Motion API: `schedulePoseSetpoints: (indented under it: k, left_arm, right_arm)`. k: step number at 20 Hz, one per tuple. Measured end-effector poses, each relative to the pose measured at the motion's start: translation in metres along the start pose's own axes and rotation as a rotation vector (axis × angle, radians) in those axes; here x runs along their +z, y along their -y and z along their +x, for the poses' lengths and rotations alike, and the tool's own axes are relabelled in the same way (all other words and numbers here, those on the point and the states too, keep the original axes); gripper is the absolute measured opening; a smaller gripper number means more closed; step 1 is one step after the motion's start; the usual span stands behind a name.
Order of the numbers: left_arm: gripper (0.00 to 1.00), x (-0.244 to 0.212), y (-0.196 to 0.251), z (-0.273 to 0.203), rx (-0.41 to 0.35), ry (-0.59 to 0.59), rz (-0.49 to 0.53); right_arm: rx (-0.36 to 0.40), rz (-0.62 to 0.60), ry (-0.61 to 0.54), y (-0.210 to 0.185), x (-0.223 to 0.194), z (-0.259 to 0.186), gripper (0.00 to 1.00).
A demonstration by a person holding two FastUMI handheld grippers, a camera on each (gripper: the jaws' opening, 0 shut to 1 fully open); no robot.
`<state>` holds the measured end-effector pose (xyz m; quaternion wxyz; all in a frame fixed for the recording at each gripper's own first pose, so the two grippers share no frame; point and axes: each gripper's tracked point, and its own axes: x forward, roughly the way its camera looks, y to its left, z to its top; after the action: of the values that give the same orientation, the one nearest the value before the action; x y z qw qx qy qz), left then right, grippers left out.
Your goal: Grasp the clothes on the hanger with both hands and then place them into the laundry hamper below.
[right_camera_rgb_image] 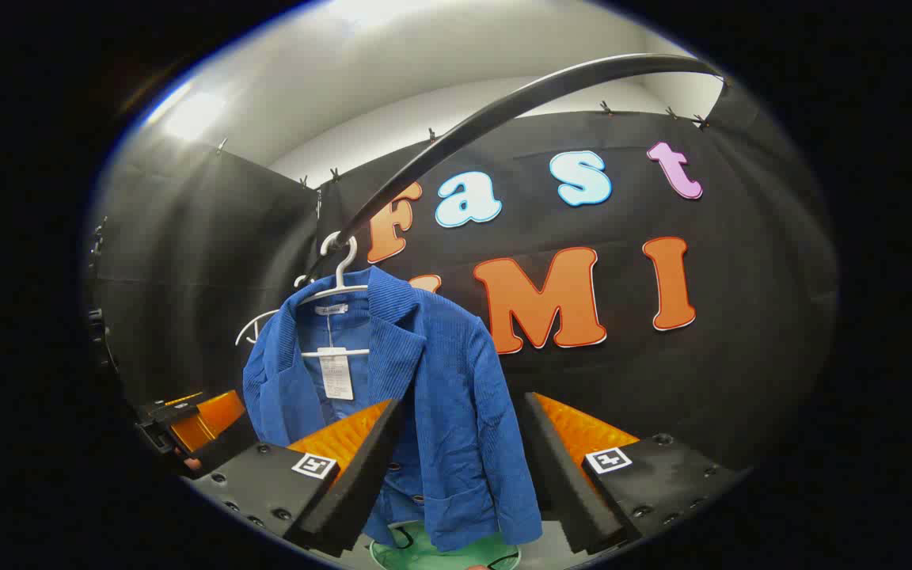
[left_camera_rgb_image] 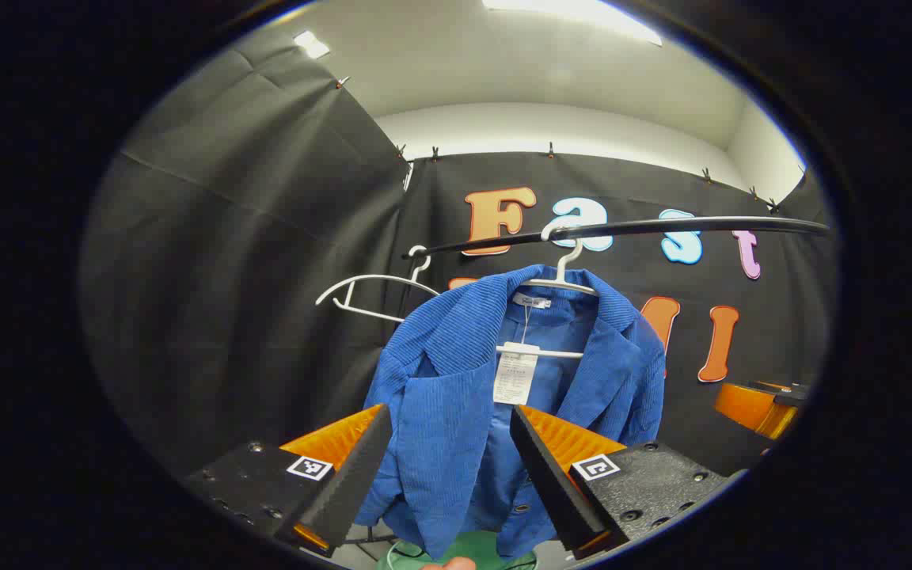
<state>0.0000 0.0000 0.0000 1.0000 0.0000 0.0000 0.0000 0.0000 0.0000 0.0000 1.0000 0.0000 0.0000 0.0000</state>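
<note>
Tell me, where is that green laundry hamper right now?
The green laundry hamper sits at the bottom of both gripper views, directly below the blue corduroy jacket hanging on the white plastic hanger, between each gripper's open fingers.

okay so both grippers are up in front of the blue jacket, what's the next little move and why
Probably ease both forward onto the blue jacket. The left hand-held gripper and right hand-held gripper are open, short of the fabric, which hangs on its white hanger.

Blue corduroy jacket [left_camera_rgb_image: 456, 396] hangs open-fronted on a white hanger [left_camera_rgb_image: 563, 273] hooked over the black rail, paper tag dangling inside the collar. Green laundry hamper [right_camera_rgb_image: 444, 554] sits right below it, at 6 o'clock.
</note>
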Motion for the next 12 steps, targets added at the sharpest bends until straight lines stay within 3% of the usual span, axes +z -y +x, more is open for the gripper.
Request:
schedulePoseSetpoints:
  k: [1, 2, 3, 12]
  left_arm:
    - [0.92, 0.0009, -0.0014, -0.0015, 0.008, 0.002, 0.004]
    - [0.92, 0.0014, -0.0033, -0.0025, 0.015, 0.003, 0.008]
    - [0.95, 0.0017, -0.0043, -0.0033, 0.017, 0.004, 0.011]
    - [0.92, 0.0020, -0.0099, -0.0057, 0.031, 0.009, 0.028]
  right_arm:
    - [0.000, -0.005, -0.001, 0.0022, 0.0000, 0.0000, 0.94]
    - [0.001, -0.009, 0.000, 0.0036, -0.0007, 0.0010, 1.00]
    - [0.004, -0.011, -0.003, 0.0036, -0.0012, 0.0032, 1.00]
    - [0.027, -0.044, 0.016, -0.0051, -0.0014, 0.0070, 1.00]
